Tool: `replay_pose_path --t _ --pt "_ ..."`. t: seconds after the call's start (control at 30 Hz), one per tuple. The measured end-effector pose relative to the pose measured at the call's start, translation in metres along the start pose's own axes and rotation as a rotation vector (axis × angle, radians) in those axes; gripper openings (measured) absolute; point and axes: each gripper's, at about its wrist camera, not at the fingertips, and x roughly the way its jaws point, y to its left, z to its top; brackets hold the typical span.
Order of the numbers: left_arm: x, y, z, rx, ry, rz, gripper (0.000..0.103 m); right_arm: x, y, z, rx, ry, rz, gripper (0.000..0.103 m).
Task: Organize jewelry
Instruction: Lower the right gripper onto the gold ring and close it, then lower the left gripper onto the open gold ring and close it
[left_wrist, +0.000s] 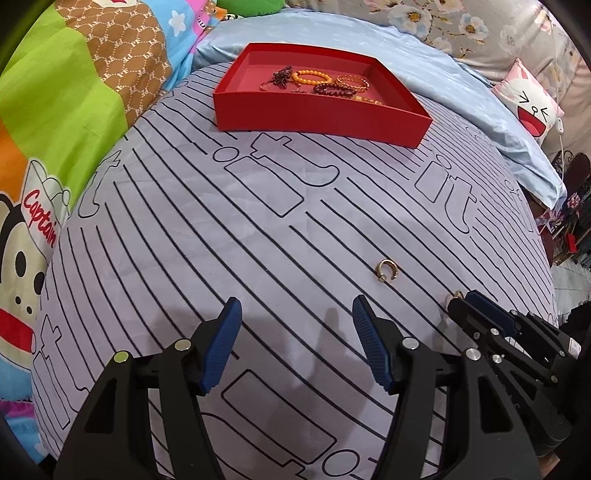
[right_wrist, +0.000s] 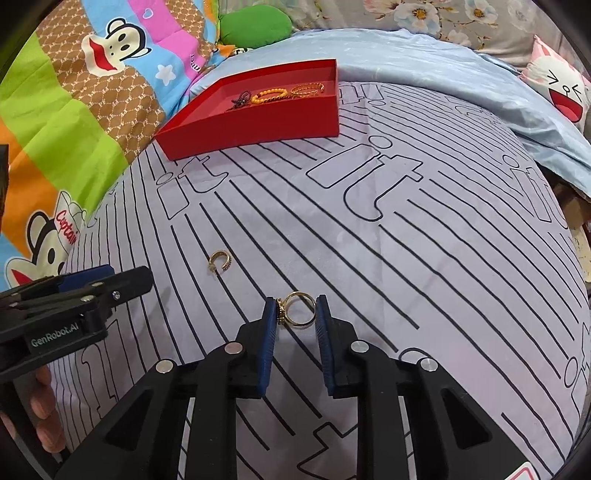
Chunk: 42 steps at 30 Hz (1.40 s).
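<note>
Left wrist view: the left claw (left_wrist: 297, 325) hangs over the striped sheet (left_wrist: 221, 236) of a bed, its blue pads spread wide apart with nothing between them. Ahead of it and a little to its right lies an open gold ring (left_wrist: 386, 270) flat on the sheet, apart from the pads. Far ahead sits a red tray (left_wrist: 314, 120), holding an orange bead bracelet (left_wrist: 312, 78), a dark red bead bracelet (left_wrist: 332, 89), a dark chain (left_wrist: 281, 76) and an amber bangle (left_wrist: 352, 82). At the right of the left claw, the right claw (left_wrist: 460, 301) reaches in, with a glint of gold at its tip. A cartoon quilt (left_wrist: 66, 122) lies to the left, a light blue blanket (left_wrist: 424, 62) beyond the tray.

Right wrist view: the right claw (right_wrist: 295, 314) is nearly closed around a gold ring (right_wrist: 295, 309), which stands upright on the sheet (right_wrist: 406, 258) between the pads. The ring's beaded side touches the left pad; on the right pad's side I cannot tell whether it touches. The open ring (right_wrist: 220, 261) lies ahead and to the left, well apart. The left claw (right_wrist: 110, 284) shows at the left edge. The tray (right_wrist: 255, 129) sits far ahead, left of centre, with the orange bracelet (right_wrist: 269, 94) inside.
</note>
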Motion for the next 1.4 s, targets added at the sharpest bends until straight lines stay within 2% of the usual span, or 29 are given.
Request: replay_pose_path --t 0.27,0.43,0.53,0.57,0.6,0.63,0.73,0.87,0.9,1.0,1.03,1.3,1.4 --pt "0.008 -0.026 0.004 0.056 -0.012 -0.047 0.059 -0.009 -0.017 0.005 0.045 -0.017 -0.005 0.02" --pt "0.019 -0.043 0.009 0.077 -0.006 -0.071 0.053 -0.01 -0.024 0.005 0.06 -0.02 -0.01 0.02" --pt "0.026 -0.05 0.011 0.079 -0.001 -0.085 0.046 -0.01 -0.026 0.005 0.067 -0.02 -0.007 0.02" --pt "0.029 -0.052 0.012 0.077 0.002 -0.087 0.045 -0.01 -0.026 0.005 0.068 -0.021 -0.006 0.015" --pt "0.031 -0.054 0.013 0.078 0.007 -0.091 0.04 -0.01 -0.026 0.006 0.067 -0.017 -0.003 0.011" --pt "0.033 -0.055 0.013 0.081 0.01 -0.09 0.034 -0.009 -0.026 0.006 0.068 -0.015 0.0 0.011" --pt "0.035 -0.059 0.013 0.092 0.0 -0.077 0.031 -0.008 -0.026 0.006 0.066 -0.014 0.002 0.011" --pt "0.035 -0.058 0.013 0.101 -0.011 -0.058 0.022 -0.008 -0.027 0.005 0.065 -0.017 -0.002 0.011" --pt "0.035 -0.058 0.012 0.103 -0.012 -0.055 0.021 -0.008 -0.027 0.005 0.065 -0.021 -0.004 0.014" --pt "0.035 -0.056 0.012 0.097 -0.011 -0.06 0.021 -0.01 -0.028 0.002 0.063 -0.03 -0.02 0.03" --pt "0.035 -0.056 0.012 0.099 -0.012 -0.058 0.021 -0.01 -0.029 0.001 0.064 -0.03 -0.024 0.03" --pt "0.035 -0.061 0.01 0.116 -0.022 -0.056 0.029 0.004 -0.027 0.0 0.046 -0.002 -0.034 0.031" --pt "0.035 -0.062 0.009 0.119 -0.025 -0.056 0.031 0.007 -0.024 0.003 0.028 -0.012 -0.052 0.023"
